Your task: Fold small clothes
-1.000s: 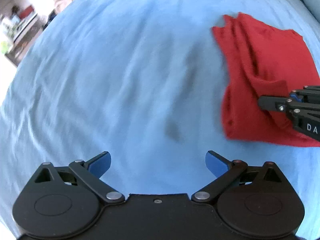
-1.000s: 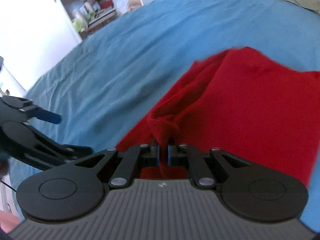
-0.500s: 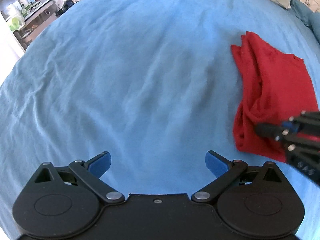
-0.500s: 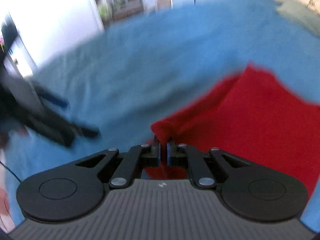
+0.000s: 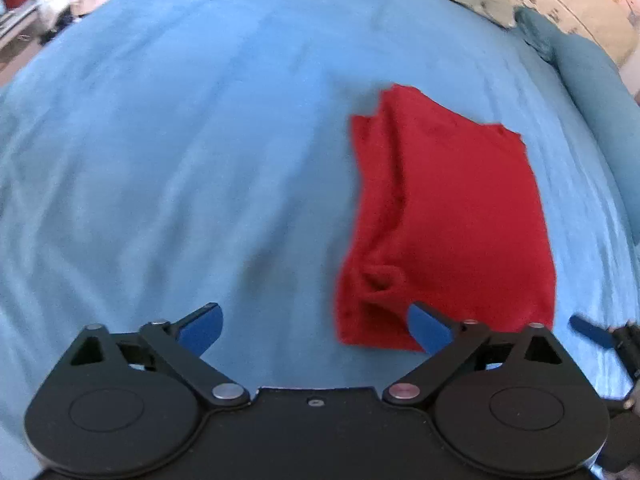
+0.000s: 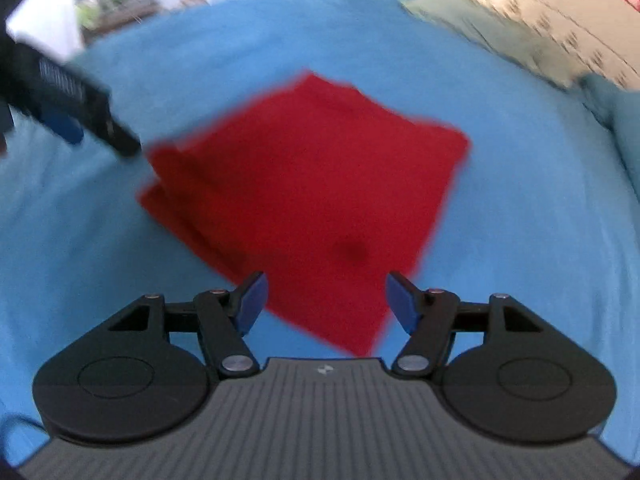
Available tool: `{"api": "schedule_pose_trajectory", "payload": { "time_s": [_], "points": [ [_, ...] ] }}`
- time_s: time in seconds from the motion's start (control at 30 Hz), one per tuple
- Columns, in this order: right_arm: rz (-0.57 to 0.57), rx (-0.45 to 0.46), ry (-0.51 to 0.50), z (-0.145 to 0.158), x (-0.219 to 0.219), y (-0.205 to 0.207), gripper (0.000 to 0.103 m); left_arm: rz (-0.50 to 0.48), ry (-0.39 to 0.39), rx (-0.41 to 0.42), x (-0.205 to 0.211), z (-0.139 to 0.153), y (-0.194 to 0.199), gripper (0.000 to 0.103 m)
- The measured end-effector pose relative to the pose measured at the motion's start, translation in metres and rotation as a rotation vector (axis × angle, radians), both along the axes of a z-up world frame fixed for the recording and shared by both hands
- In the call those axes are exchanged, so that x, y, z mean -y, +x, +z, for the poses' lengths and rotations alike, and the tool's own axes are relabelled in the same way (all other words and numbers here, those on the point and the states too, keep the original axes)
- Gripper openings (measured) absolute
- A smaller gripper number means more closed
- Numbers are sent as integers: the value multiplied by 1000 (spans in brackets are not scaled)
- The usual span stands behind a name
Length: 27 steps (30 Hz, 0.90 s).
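Observation:
A red garment (image 5: pixel 448 216) lies folded into a rough rectangle on the blue bed sheet (image 5: pixel 200 140), with a bunched pleat near its front left corner. My left gripper (image 5: pixel 316 328) hovers over the sheet just left of the garment's near edge; its jaws are closing slightly and hold nothing. In the right wrist view the red garment (image 6: pixel 312 192) lies flat below my right gripper (image 6: pixel 326 300), whose jaws are opening with no cloth pinched between them. The left gripper's fingers (image 6: pixel 68 128) show at the upper left there.
A teal pillow (image 5: pixel 592 80) and patterned bedding (image 5: pixel 560 4) lie along the far right of the bed. A pale green pillow (image 6: pixel 480 28) sits at the bed's far end. Shelves with clutter (image 6: pixel 116 8) stand beyond the bed's far left edge.
My right gripper let go of the garment's folded edge, opened and pulled back. The cloth dropped flat. The left gripper's view swung toward the garment, which now lies nearer the middle.

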State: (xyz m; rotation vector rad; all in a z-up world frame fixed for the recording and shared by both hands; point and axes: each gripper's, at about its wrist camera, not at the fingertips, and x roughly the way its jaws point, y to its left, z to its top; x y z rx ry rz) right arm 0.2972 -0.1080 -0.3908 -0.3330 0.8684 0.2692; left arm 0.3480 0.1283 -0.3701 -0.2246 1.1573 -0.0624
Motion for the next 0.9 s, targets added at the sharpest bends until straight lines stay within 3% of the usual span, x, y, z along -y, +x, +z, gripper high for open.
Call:
{"api": "schedule_pose_trajectory", "payload": {
  "time_s": [0.1,0.23,0.3,0.33,0.37,0.4,0.43,0.53,0.67,0.9],
  "points": [
    [-55,-62,28,-17,11,0,79,-13,-15,-8,11,-7,8,89],
    [-112,-41,32,-25,11,7,73,-7,-37,-17,16,-14,17,79],
    [-123,-32,23,-27,9,12,61,-13,-40,-26,17,-18,21,64],
    [-120,-38,18,-29,8,14,49,-19,-41,-34,17,-19,24,60],
    [-114,-48,18,-31,7,17,43,-27,-40,-44,17,-22,25,45],
    [-106,-58,28,-32,7,19,40,-31,-44,-51,20,-22,26,22],
    [-104,-53,35,-31,8,19,34,-34,-55,-53,19,-22,27,14],
    [-101,-24,58,-19,14,14,26,-44,-73,-29,20,-12,23,12],
    [-94,27,75,-1,26,-1,23,-74,-74,16,23,0,10,11],
    [-98,-49,65,-33,38,0,22,-85,14,-1,32,-29,4,11]
  ]
}}
